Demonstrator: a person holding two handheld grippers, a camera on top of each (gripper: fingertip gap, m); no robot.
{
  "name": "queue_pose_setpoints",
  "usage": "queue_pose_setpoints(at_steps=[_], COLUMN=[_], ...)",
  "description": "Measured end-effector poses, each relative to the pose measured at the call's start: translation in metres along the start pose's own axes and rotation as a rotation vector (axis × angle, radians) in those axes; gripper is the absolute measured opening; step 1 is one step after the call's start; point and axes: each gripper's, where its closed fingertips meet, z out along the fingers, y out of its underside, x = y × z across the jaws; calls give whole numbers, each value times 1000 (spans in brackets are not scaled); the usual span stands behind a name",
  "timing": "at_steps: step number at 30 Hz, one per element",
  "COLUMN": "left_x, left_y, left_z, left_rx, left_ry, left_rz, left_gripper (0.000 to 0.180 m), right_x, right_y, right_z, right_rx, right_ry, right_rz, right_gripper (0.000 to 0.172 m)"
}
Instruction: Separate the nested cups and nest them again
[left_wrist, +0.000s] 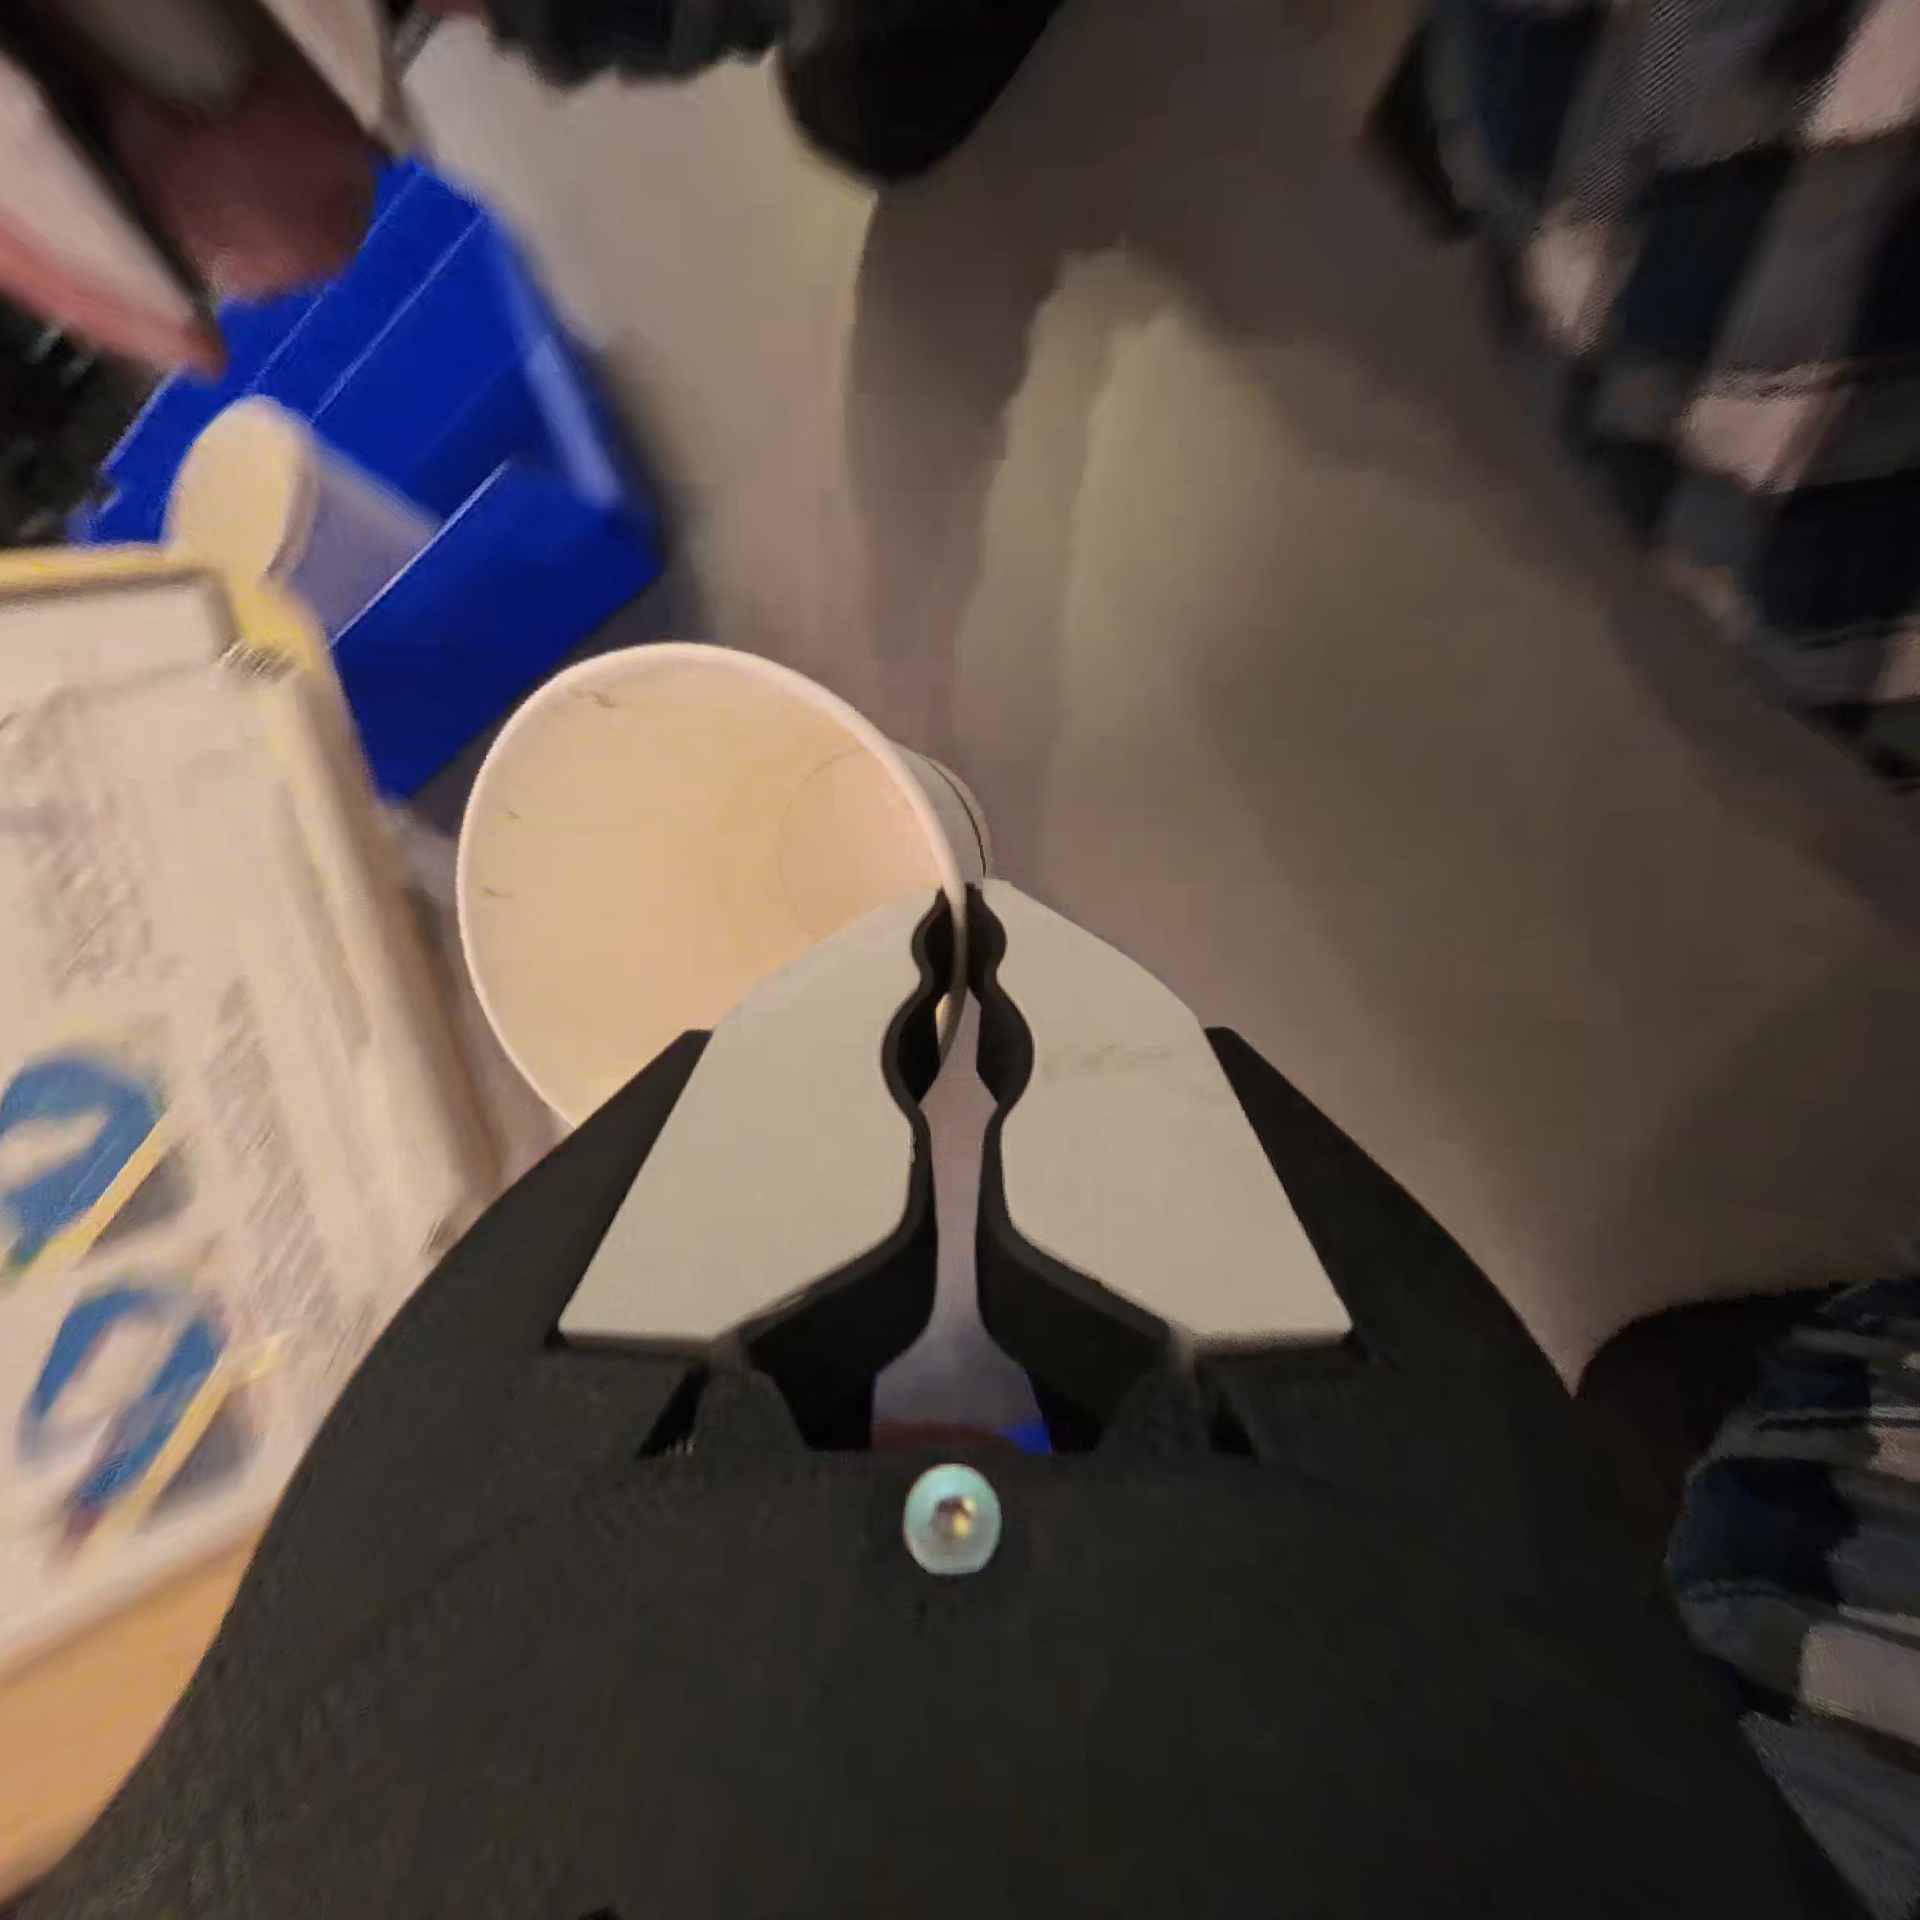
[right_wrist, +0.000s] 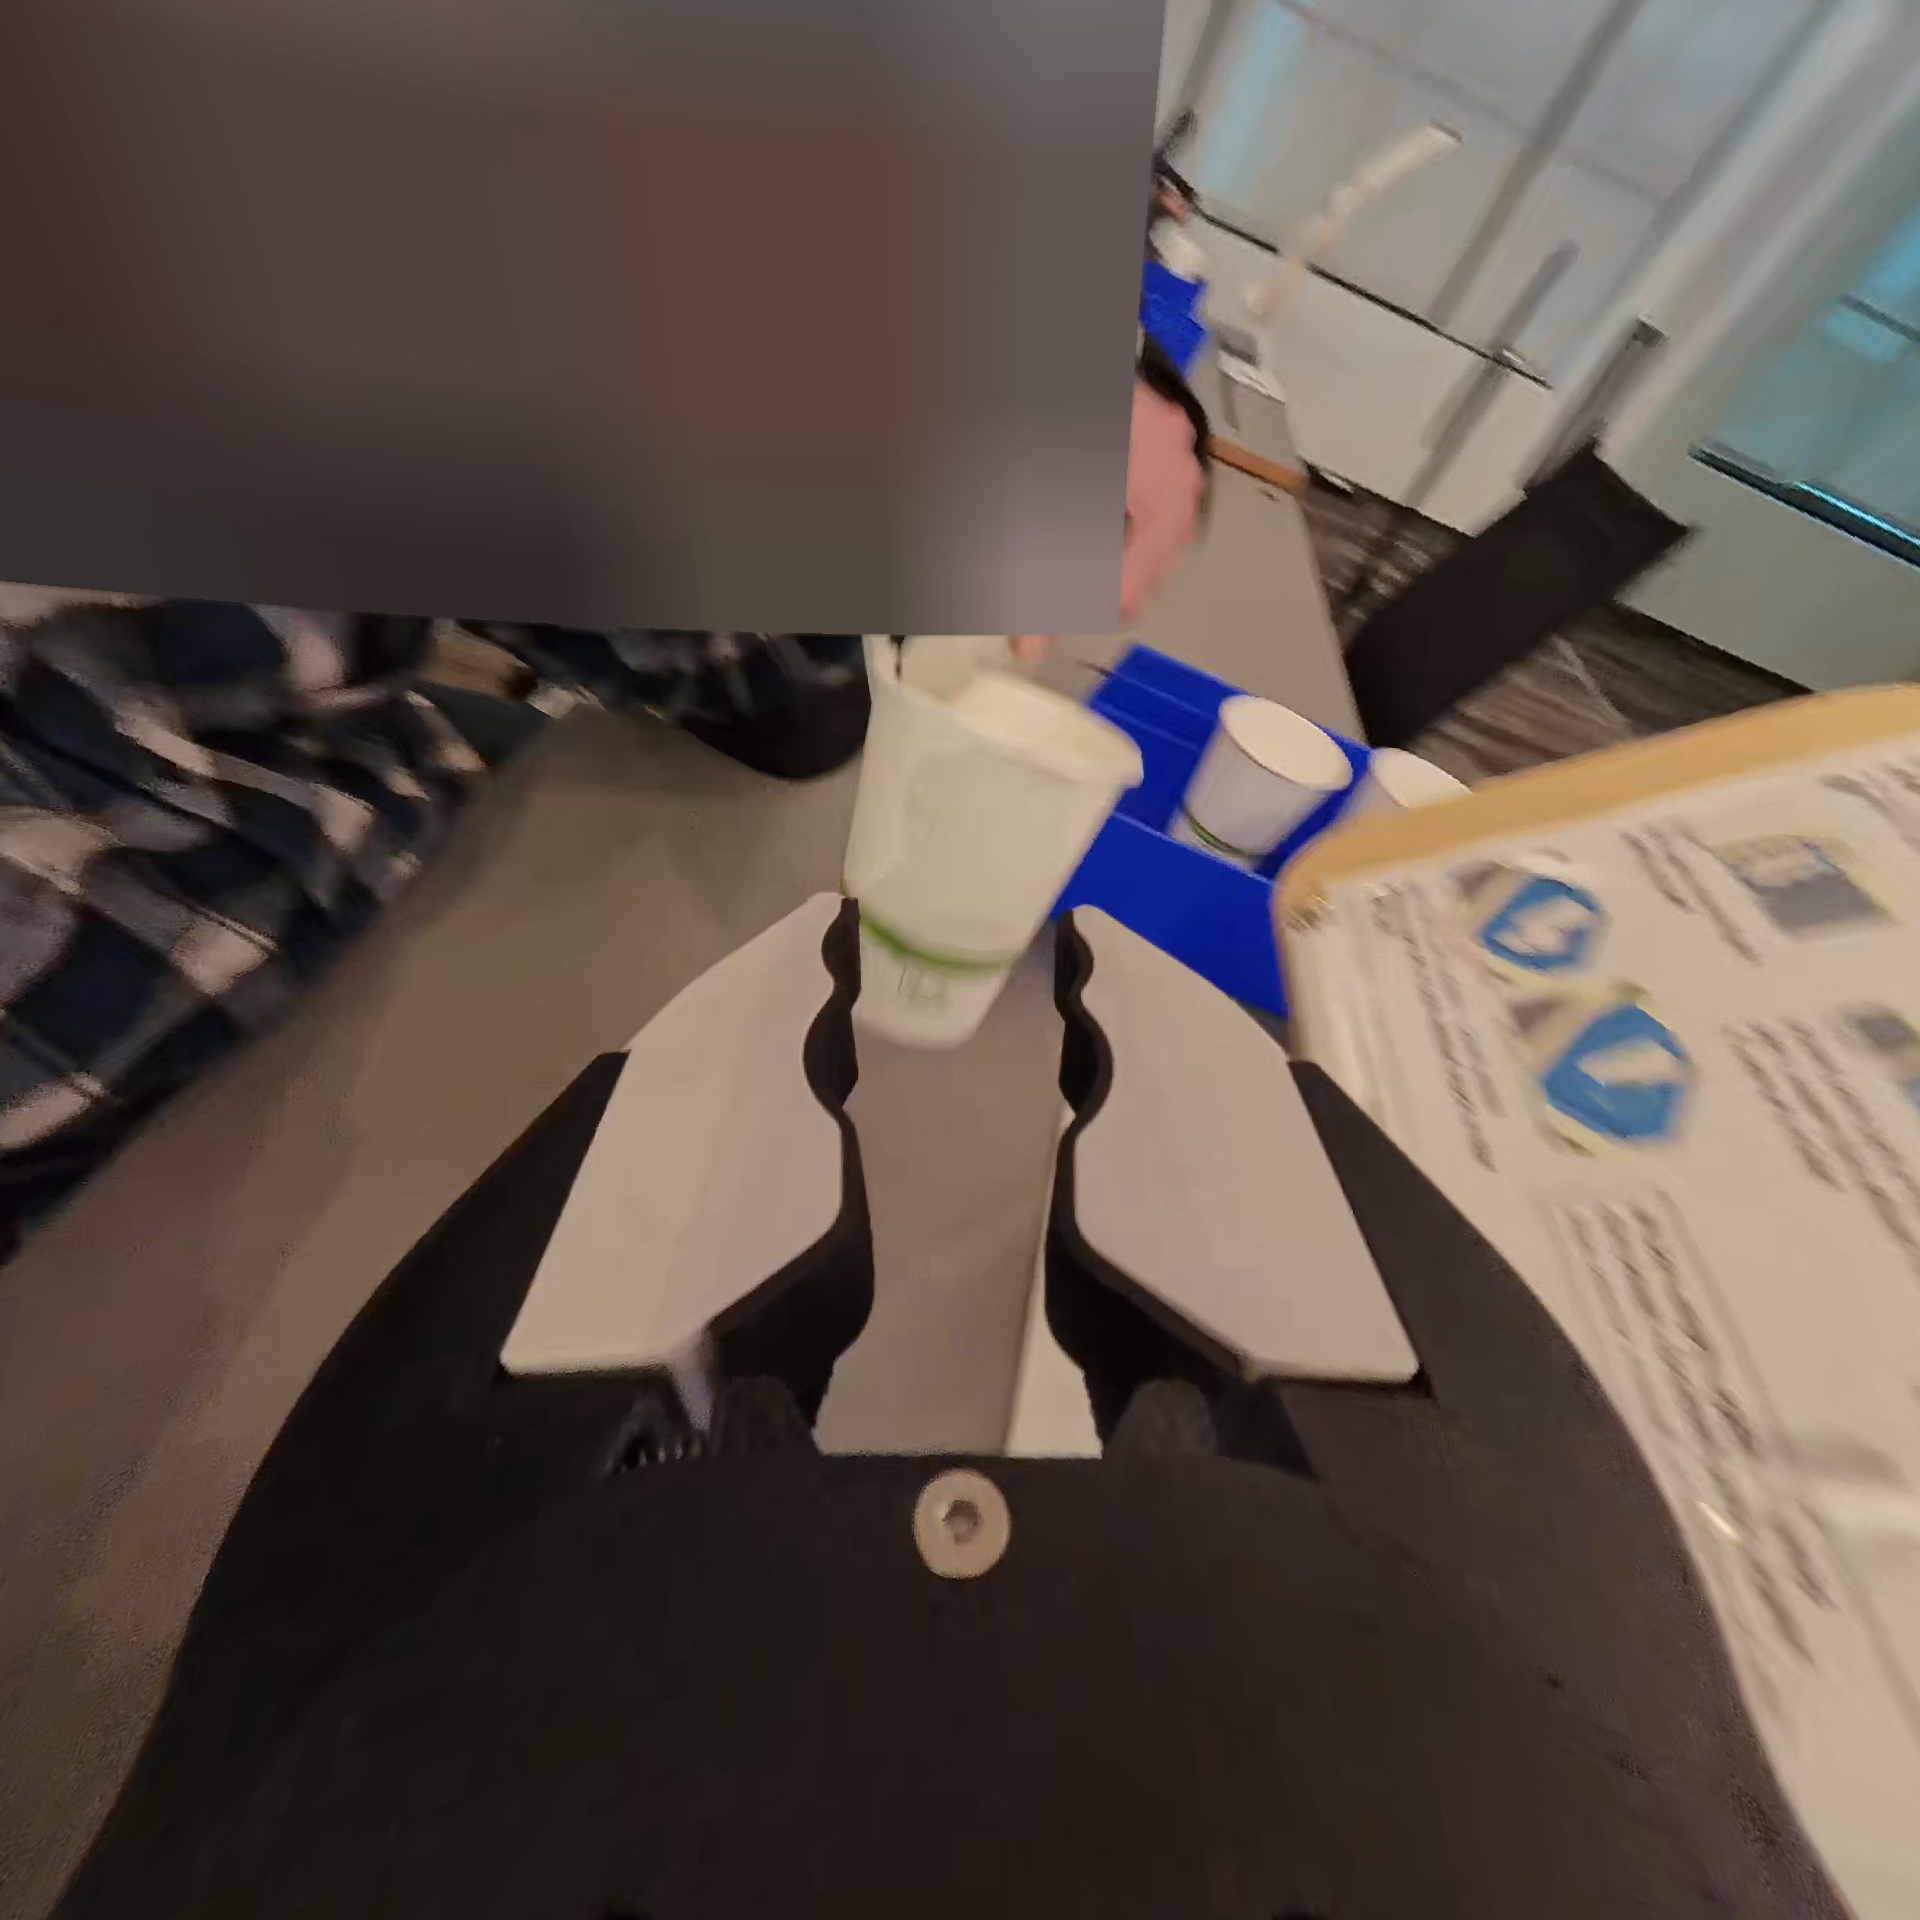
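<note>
In the left wrist view my left gripper (left_wrist: 961, 914) is shut on the rim of a white paper cup (left_wrist: 665, 862). The cup is tilted with its mouth toward the camera and hangs above the grey table (left_wrist: 1299, 727). In the right wrist view the same cup (right_wrist: 966, 831), white with a green band near its base, hangs tilted with its base between my right gripper's (right_wrist: 958, 935) fingers. The left finger (right_wrist: 836, 966) is at the cup's side; a gap shows between the cup and the right finger (right_wrist: 1075, 977). The right gripper is open. Motion blur hides whether a second cup is nested inside.
A blue bin (right_wrist: 1174, 914) behind the cup holds another white cup (right_wrist: 1262, 779); the bin also shows in the left wrist view (left_wrist: 436, 416). A printed board (right_wrist: 1610, 1039) stands close on the right, and it is on the left in the left wrist view (left_wrist: 156, 935). A person in a plaid garment (right_wrist: 156, 831) is beside the table. My right fingertips sit around 15 cm from my left ones.
</note>
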Motion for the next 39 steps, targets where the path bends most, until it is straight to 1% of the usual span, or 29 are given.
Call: queue_pose_setpoints(at_steps=[3,6,9,13,16,18,20,23,25,26,29,30,31,33,35,36,37,39], left_x=[14,27,38,47,53,58,59,62,59,54,35,28,22,6,-14,-23,-27,-39], left_y=[-21,-36,-49,-59,-60,-62,-66,-65,-66,-68,-68,-66,-63,-65,-61,-60,-59,-56], left_z=[35,57,65,70,72,75,76,77,75,73,66,64,61,52,45,39,31,16], left_rx=[139,237,319,389,416,432,469,470,486,506,515,504,494,498,472,474,486,505], left_ry=[195,339,440,531,598,641,668,696,672,647,523,472,424,312,166,106,86,-6], left_rz=[22,24,23,9,-2,-8,-16,-24,-27,-39,-72,-74,-76,-101,-102,-105,-111,-117], left_gripper=[2,2,2,2,2,2,2,2,3,9,41,48,51,76,82,80,75,74], right_x=[-23,-43,-68,-107,-127,-137,-147,-149,-148,-147,-137,-131,-123,-107,-93,-85,-76,-62], right_y=[0,16,24,35,47,45,41,46,44,43,35,32,27,25,26,27,29,25], right_z=[25,49,62,65,68,69,71,74,71,70,63,59,54,45,35,31,26,12], right_rx=[64,4,-28,-95,-156,-124,-90,-99,-79,-71,-43,-30,-16,-34,-74,-102,-134,-157], right_ry=[-138,-224,-345,-550,-653,-704,-746,-757,-764,-761,-714,-684,-649,-569,-491,-439,-387,-296], right_rz=[21,2,-10,-15,-13,-12,-27,-53,-51,-56,-75,-79,-80,-100,-118,-130,-150,-172], right_gripper=[43,50,51,40,31,24,14,10,9,7,6,6,6,6,6,6,6,6])
